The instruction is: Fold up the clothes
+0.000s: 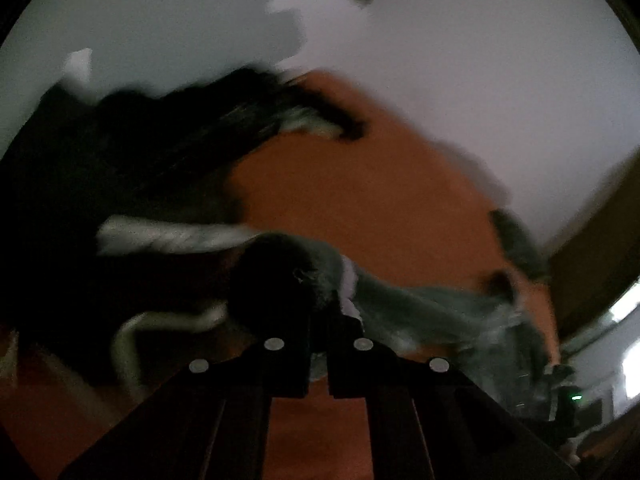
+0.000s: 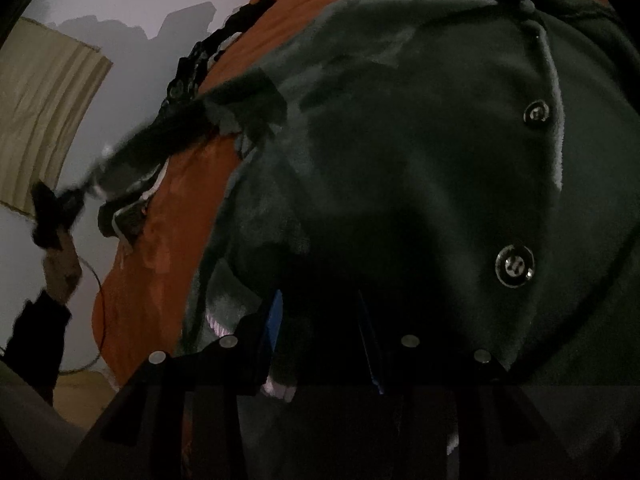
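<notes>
Clearly the dark green buttoned garment [image 2: 400, 160] is the thing being folded; in the right wrist view it fills the centre and right of the frame, draped over an orange bedspread [image 2: 160, 240], with two buttons [image 2: 515, 266] at right and a pink-striped trim at the upper edge. The right gripper [image 2: 320, 344] sits at the bottom centre, its jaws standing apart with dark cloth bunched between and over them; whether they actually pinch it is too dark to tell.

In the left wrist view, heavily blurred, the left gripper [image 1: 318, 332] at bottom centre has its jaws drawn close together on a green fold of the same garment, which trails off to the lower right. A dark, white-edged piece of clothing [image 1: 168, 152] lies at the left of that frame.

Risks, as I judge them: the blur suggests a quick swing, so the pinched fold could slip free; the right side's uncertain hold could let the cloth sag unevenly; and the garment could drag the neighbouring dark clothing along.

No containers are visible in either view.
</notes>
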The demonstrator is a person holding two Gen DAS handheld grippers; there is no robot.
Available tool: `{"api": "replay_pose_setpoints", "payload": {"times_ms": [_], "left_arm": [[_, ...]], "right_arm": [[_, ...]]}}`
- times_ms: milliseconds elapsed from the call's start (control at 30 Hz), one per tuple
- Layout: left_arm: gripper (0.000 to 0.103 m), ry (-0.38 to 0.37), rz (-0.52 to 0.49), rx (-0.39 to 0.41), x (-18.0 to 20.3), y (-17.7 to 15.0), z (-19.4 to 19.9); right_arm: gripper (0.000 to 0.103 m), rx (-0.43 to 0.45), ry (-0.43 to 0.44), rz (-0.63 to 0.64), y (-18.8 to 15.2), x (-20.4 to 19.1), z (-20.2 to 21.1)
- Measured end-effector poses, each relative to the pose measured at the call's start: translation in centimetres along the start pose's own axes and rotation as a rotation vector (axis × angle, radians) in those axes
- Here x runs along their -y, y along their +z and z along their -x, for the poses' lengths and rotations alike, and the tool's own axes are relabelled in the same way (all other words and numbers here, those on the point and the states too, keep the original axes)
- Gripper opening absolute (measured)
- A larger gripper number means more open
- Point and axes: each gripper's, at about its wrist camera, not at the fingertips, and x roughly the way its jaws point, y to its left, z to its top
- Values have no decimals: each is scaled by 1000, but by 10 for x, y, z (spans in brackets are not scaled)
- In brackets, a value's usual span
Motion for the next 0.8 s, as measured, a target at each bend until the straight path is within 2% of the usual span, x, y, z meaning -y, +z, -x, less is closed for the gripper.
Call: {"api": "replay_pose_setpoints", "payload": {"times_ms": [67, 133, 333, 467, 500, 567, 600, 633, 700, 800], "left_arm": [[6, 20, 42, -14, -23, -1, 0], [6, 2, 75, -32, -34, -2, -4], [6, -87, -47, -160, -17, -21, -12], [15, 1, -91, -302, -22, -63, -25], [15, 8, -88, -309, -22, -65, -25], [15, 2, -72, -294, -21, -61, -24], [16, -1, -64, -286, -20, -58, -23], [17, -4, -56, -279, -20, -56, -22], [38, -10, -40, -264, -19, -51, -20], [47, -19, -16, -242, -18, -43, -17]], "right_arm": [[37, -2, 6, 3, 3, -2, -3], [37, -8, 7, 15, 6, -6, -6], [37, -27, 21, 30, 9, -12, -12], [37, -42, 2, 74, 19, -12, -10], [37, -38, -8, 87, 25, -11, -7], [37, -11, -40, 106, 43, -5, 4], [41, 16, -66, 112, 54, 0, 12], [52, 56, -111, 112, 68, 9, 22], [66, 150, -219, 100, 104, 31, 44], [67, 211, -296, 104, 159, 52, 55]]}}
